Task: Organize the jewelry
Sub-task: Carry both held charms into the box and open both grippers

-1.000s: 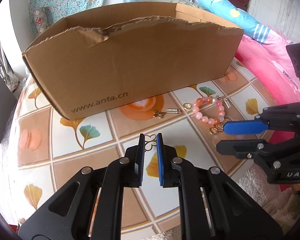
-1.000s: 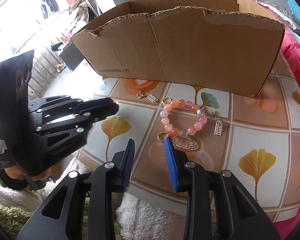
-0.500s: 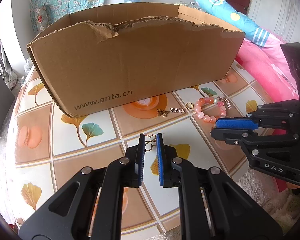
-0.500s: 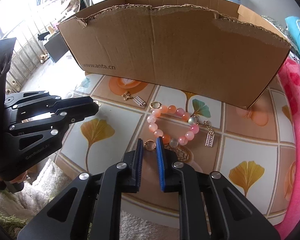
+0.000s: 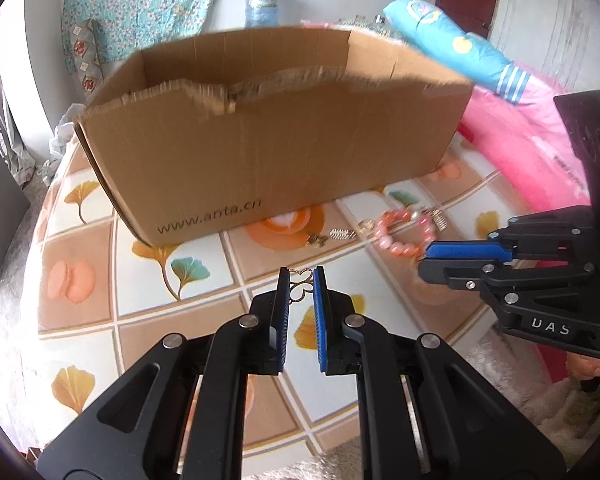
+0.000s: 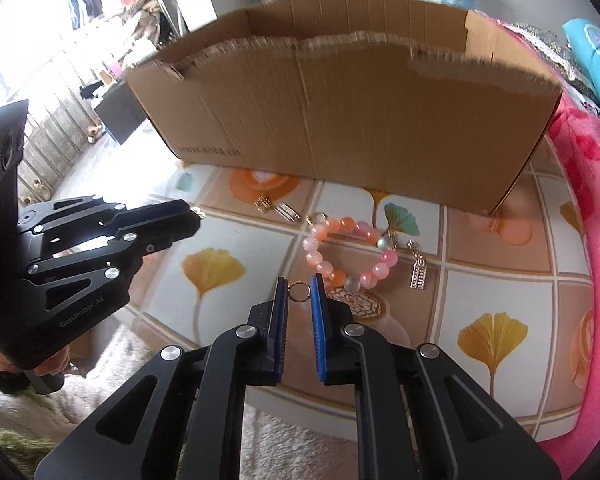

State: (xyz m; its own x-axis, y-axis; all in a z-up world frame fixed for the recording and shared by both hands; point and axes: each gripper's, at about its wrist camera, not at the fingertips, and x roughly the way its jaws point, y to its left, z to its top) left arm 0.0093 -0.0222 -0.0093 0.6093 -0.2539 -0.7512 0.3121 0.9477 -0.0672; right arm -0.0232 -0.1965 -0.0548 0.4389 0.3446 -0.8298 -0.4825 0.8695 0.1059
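1. Left tongs (image 5: 301, 276): nearly closed, pads pinching a small gold openwork charm (image 5: 300, 285) above the tiled bench (image 5: 204, 308).
2. Right tongs (image 6: 299, 282): nearly closed, clamped on a small gold ring (image 6: 299, 292); the jaws have just been closing, ring between them.
3. The ring sits at the end of the pink bead bracelet (image 6: 340, 248), which lies on the bench, near the middle, just ahead of the right tongs.
4. A small gold charm (image 5: 317, 240) and a silver spring-like piece (image 5: 342, 233) lie side by side near the box front.
5. Open cardboard box (image 5: 268, 152) stands at the far side of the bench, torn top edge.
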